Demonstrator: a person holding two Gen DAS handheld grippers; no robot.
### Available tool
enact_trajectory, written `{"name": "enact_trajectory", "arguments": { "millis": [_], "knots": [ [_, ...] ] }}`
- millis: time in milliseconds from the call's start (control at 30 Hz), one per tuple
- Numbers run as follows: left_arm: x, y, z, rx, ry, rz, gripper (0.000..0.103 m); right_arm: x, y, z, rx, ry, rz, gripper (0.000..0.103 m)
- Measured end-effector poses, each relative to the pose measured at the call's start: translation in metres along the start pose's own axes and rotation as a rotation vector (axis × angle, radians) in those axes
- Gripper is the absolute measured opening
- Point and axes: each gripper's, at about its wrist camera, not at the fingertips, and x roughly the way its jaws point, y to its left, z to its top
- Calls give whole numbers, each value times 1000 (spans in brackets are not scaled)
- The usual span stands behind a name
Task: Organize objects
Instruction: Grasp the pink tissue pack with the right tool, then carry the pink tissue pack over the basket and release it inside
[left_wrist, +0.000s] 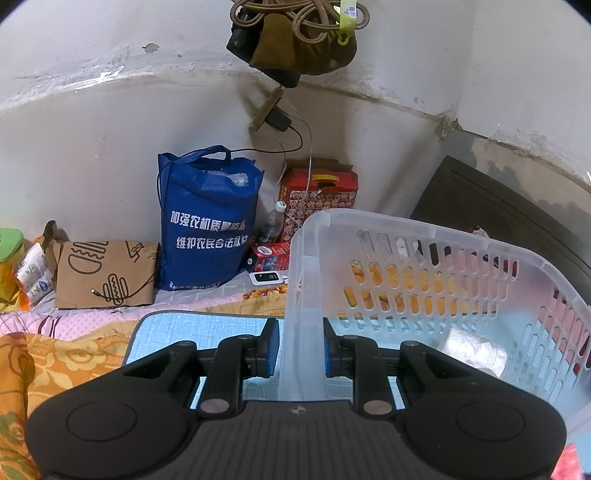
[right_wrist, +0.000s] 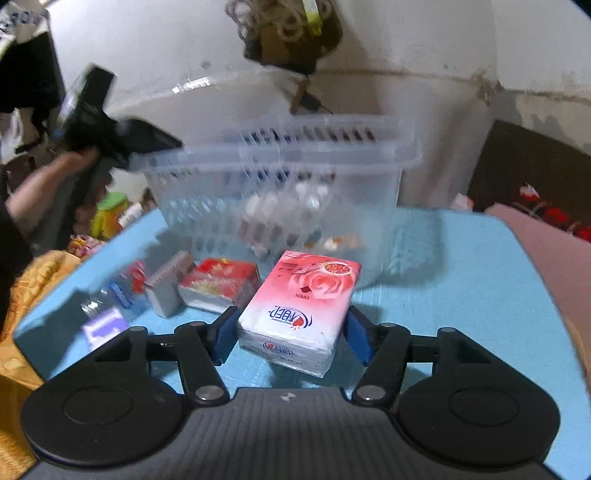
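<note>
A clear plastic basket (left_wrist: 436, 266) stands tilted on the blue mat (left_wrist: 207, 332). My left gripper (left_wrist: 297, 347) is shut on the basket's near wall, with its blue pads on either side. A small wrapped item (left_wrist: 476, 350) lies inside the basket. In the right wrist view the basket (right_wrist: 280, 177) is at the back, with the left gripper (right_wrist: 122, 144) on its left rim. My right gripper (right_wrist: 291, 334) is shut on a pink-and-white tissue pack (right_wrist: 303, 306), which it holds over the mat (right_wrist: 461, 295).
A red packet (right_wrist: 221, 284), a grey block with a brush (right_wrist: 166, 288) and small blurred items (right_wrist: 107, 317) lie on the mat's left. A blue tote bag (left_wrist: 207, 221), a brown paper bag (left_wrist: 103, 273) and a red box (left_wrist: 317, 195) stand by the wall.
</note>
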Motion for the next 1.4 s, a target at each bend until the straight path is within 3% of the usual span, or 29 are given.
{"name": "enact_trajectory", "arguments": {
  "millis": [333, 467, 567, 667, 767, 933, 1100, 1400],
  "knots": [
    [1, -1, 0, -3, 3, -3, 27, -63, 5, 41, -73, -129, 85, 63],
    [1, 0, 1, -13, 5, -2, 27, -69, -7, 72, -35, -191, 86, 63],
    [2, 0, 1, -17, 8, -3, 27, -52, -14, 104, -23, -207, 74, 63],
    [3, 1, 1, -19, 8, -5, 27, -20, -25, 131, -6, -165, 60, 63],
    [3, 1, 1, -15, 7, -5, 27, 17, -40, 152, 59, -73, 100, 63],
    [4, 0, 2, -10, 7, -5, 27, 63, -49, 160, 68, 23, 49, 63],
    [4, 0, 2, -4, 7, -6, 27, 80, -51, 154, 61, 76, 35, 63],
    [3, 0, 0, -15, 10, -4, 27, 81, -52, 158, 39, 87, 41, 65]
  ]
}}
